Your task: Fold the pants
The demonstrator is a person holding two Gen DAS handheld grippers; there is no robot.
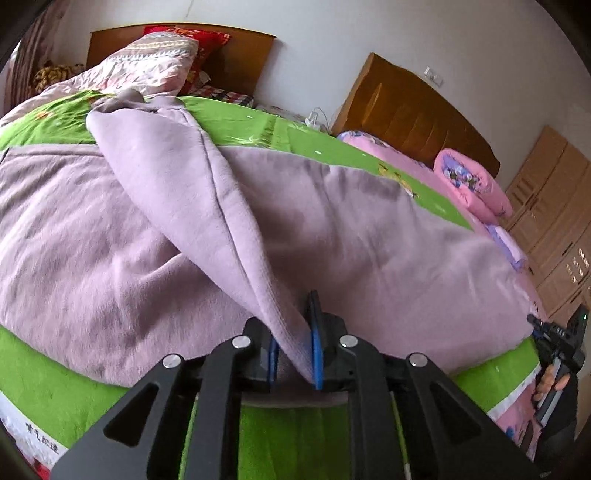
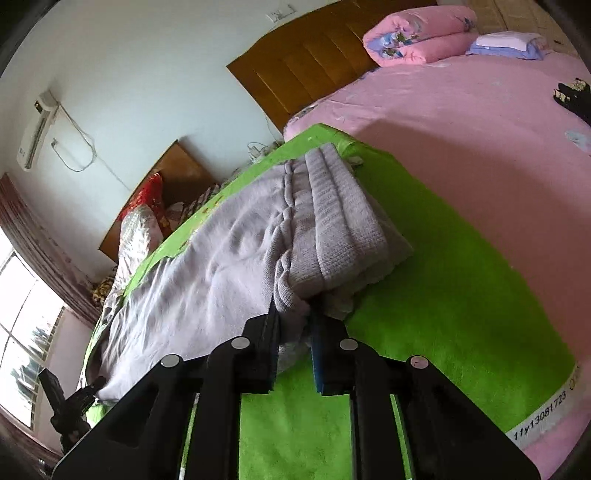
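Lilac pants (image 1: 110,236) lie spread on a green blanket (image 1: 55,387) on the bed. My left gripper (image 1: 295,350) is shut on a lifted fold of a pant leg (image 1: 207,192), which rises from the fabric toward the jaws. In the right wrist view the pants (image 2: 207,273) stretch away to the left, with the ribbed waistband (image 2: 340,221) nearest. My right gripper (image 2: 293,332) is shut on the waistband corner. The right gripper also shows in the left wrist view (image 1: 554,332) at the right edge, and the left gripper in the right wrist view (image 2: 70,398) at the lower left.
A pink bed (image 2: 461,122) with a rolled pink quilt (image 2: 417,33) lies beside the green blanket. Wooden headboards (image 1: 413,110) stand against the wall. Crumpled bedding (image 1: 147,62) and a red pillow (image 1: 199,40) lie at the far end. Wooden cabinets (image 1: 554,229) stand at right.
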